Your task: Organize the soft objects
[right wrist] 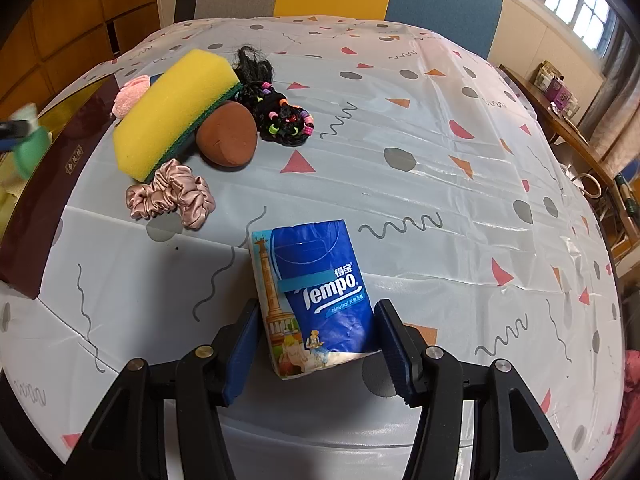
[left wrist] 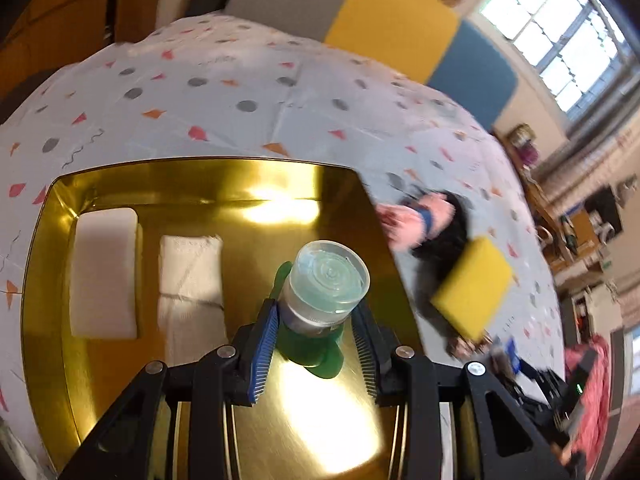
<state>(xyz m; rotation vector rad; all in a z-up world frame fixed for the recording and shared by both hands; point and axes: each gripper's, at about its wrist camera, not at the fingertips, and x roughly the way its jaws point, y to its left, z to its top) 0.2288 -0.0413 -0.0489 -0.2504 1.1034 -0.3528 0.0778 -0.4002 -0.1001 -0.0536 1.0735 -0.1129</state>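
My left gripper [left wrist: 316, 312] is shut on a green bottle [left wrist: 328, 276] with a clear cap, held over a gold tray [left wrist: 52, 240]. In the tray lie a white foam block [left wrist: 104, 276] and a folded white cloth [left wrist: 190, 276]. My right gripper [right wrist: 318, 308] is shut on a blue Tempo tissue pack [right wrist: 316, 296], just above the patterned tablecloth. Beside the tray sit a yellow sponge [right wrist: 172, 116], a brown egg-shaped puff [right wrist: 228, 136], a pink satin scrunchie [right wrist: 172, 196], a black beaded hair piece [right wrist: 276, 112] and a pink fluffy item [right wrist: 128, 96].
The tray's dark maroon wall [right wrist: 40, 208] runs along the left of the right wrist view, with the green bottle [right wrist: 30, 148] blurred above it. Grey, yellow and blue chair backs stand at the table's far edge. A cluttered wooden sideboard [right wrist: 560, 112] lies at the right.
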